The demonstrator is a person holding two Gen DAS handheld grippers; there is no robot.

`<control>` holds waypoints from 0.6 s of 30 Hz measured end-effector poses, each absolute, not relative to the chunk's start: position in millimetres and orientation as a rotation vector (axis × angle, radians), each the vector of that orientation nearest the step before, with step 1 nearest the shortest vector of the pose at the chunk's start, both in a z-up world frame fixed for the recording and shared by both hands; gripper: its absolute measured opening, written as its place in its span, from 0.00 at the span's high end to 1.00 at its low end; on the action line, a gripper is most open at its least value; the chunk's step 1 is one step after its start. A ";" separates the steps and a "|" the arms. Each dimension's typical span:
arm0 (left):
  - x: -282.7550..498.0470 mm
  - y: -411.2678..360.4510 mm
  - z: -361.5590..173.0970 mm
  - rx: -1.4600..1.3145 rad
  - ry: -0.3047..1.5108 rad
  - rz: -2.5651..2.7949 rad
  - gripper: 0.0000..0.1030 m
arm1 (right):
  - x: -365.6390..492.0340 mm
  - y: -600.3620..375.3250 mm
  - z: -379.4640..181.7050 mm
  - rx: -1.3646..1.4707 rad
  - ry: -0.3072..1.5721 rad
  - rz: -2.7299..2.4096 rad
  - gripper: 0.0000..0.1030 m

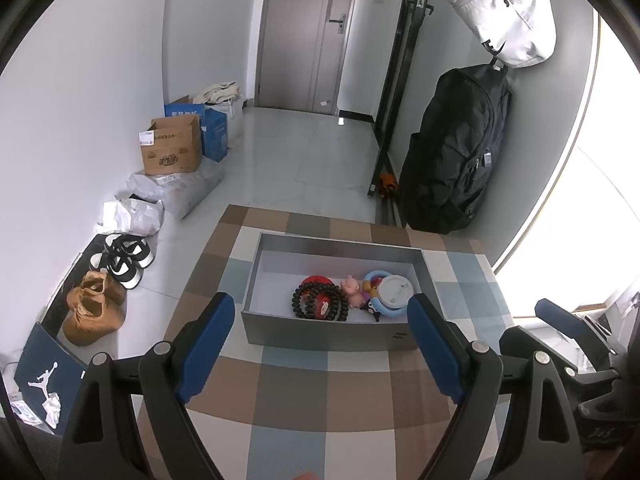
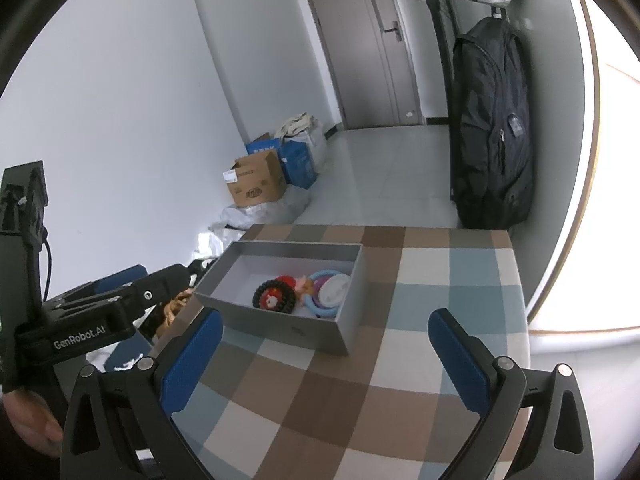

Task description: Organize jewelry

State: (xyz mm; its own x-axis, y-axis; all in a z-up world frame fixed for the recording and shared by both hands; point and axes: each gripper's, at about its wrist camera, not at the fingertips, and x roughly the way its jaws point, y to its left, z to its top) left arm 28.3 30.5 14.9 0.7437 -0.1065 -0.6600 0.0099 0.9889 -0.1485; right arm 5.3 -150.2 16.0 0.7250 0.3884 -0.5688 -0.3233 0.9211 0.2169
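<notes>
A grey open box (image 1: pixel 320 336) (image 2: pixel 280 322) sits on the checked tablecloth (image 1: pixel 320 392) (image 2: pixel 360 380). Inside lie a black bead bracelet (image 1: pixel 320 302) (image 2: pixel 274 298), a red piece (image 1: pixel 316 280), a small pink pig figure (image 1: pixel 353 289), a blue ring (image 1: pixel 390 312) (image 2: pixel 324 312) and a white round lid (image 1: pixel 395 289) (image 2: pixel 334 288). My left gripper (image 1: pixel 322 340) hangs open in front of the box's near wall, nothing between its blue pads. My right gripper (image 2: pixel 324 356) is open too, near the box's right corner. The left gripper's body (image 2: pixel 100 320) shows at the left of the right wrist view.
The table ends just past the box; tiled floor lies beyond. Along the left wall stand shoes (image 1: pixel 96 308), bags (image 1: pixel 168 196) and cardboard boxes (image 1: pixel 172 150). A black backpack (image 1: pixel 456 152) hangs at the right, under a white bag (image 1: pixel 508 12). A door (image 1: pixel 308 36) is at the back.
</notes>
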 end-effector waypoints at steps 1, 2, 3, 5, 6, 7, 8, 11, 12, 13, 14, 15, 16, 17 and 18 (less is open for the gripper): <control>28.2 30.2 14.6 -0.137 0.730 -0.064 0.17 | 5.1 -150.0 15.6 0.104 0.651 0.393 0.00; 28.2 30.0 14.6 -0.139 0.730 -0.066 0.17 | 5.2 -149.9 15.5 0.103 0.652 0.393 0.00; 28.2 30.2 14.3 -0.140 0.730 -0.067 0.17 | 5.1 -149.8 15.2 0.103 0.653 0.393 0.00; 28.0 30.4 14.1 -0.140 0.730 -0.069 0.17 | 5.0 -149.9 15.1 0.103 0.652 0.392 0.00; 28.0 30.3 14.2 -0.140 0.731 -0.068 0.17 | 5.1 -149.9 15.0 0.103 0.653 0.391 0.00; 28.0 30.2 14.2 -0.141 0.731 -0.068 0.17 | 5.3 -149.9 14.6 0.103 0.655 0.392 0.00; 27.7 30.3 14.2 -0.141 0.732 -0.069 0.17 | 5.4 -150.1 14.5 0.105 0.657 0.391 0.00; 27.0 30.4 14.5 -0.141 0.732 -0.072 0.17 | 6.1 -150.2 14.0 0.105 0.662 0.387 0.00; 27.4 30.3 14.2 -0.141 0.732 -0.072 0.17 | 6.1 -149.8 13.7 0.105 0.663 0.388 0.00; 27.1 30.8 14.5 -0.141 0.732 -0.072 0.17 | 6.1 -149.6 13.6 0.104 0.664 0.387 0.00; 27.2 30.9 14.5 -0.142 0.731 -0.073 0.17 | 6.1 -149.6 13.5 0.103 0.665 0.386 0.00; 27.0 31.0 14.5 -0.142 0.731 -0.071 0.17 | 6.2 -149.4 13.1 0.102 0.667 0.386 0.00; 27.1 30.9 14.4 -0.140 0.732 -0.068 0.17 | 6.1 -149.0 12.5 0.101 0.668 0.385 0.00; 27.3 30.6 14.5 -0.138 0.733 -0.067 0.17 | 6.4 -149.0 11.9 0.099 0.671 0.384 0.00; 27.5 30.4 14.6 -0.139 0.734 -0.068 0.17 | 6.6 -148.9 11.2 0.100 0.674 0.385 0.00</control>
